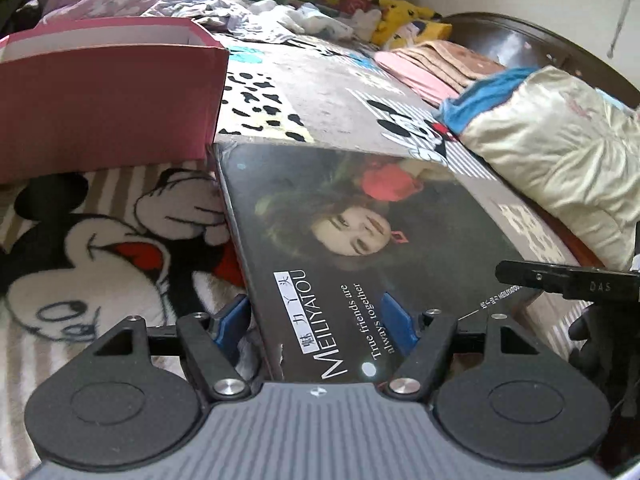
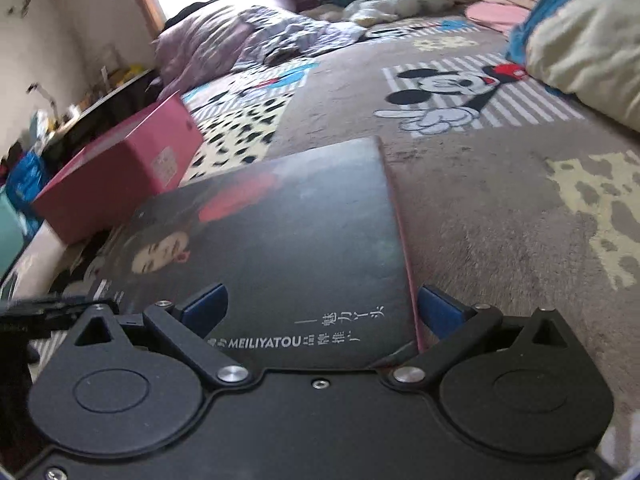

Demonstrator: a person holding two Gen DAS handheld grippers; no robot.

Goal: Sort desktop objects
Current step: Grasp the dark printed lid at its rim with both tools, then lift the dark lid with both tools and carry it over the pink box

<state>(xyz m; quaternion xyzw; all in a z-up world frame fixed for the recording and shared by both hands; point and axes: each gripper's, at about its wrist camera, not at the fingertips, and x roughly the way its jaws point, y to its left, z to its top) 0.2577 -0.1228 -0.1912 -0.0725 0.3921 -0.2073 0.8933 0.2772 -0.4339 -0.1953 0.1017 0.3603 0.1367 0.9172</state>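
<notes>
Between each claw's blue fingers: black box lid [image 1: 360,240], gripped.

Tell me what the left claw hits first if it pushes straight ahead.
Probably nothing new: the left claw already straddles the black box lid. Beyond its far edge lies the cartoon blanket; the pink box sits off to the left.

Dark box lid [image 1: 360,240]: near edge hidden under both gripper bodies, so pad contact cannot be told. Pink box [image 1: 108,100] cut off by left frame edge in left wrist view; its label [image 2: 165,164] too small to read. Clutter along the wall [image 2: 36,152] blurred, unidentifiable.
</notes>
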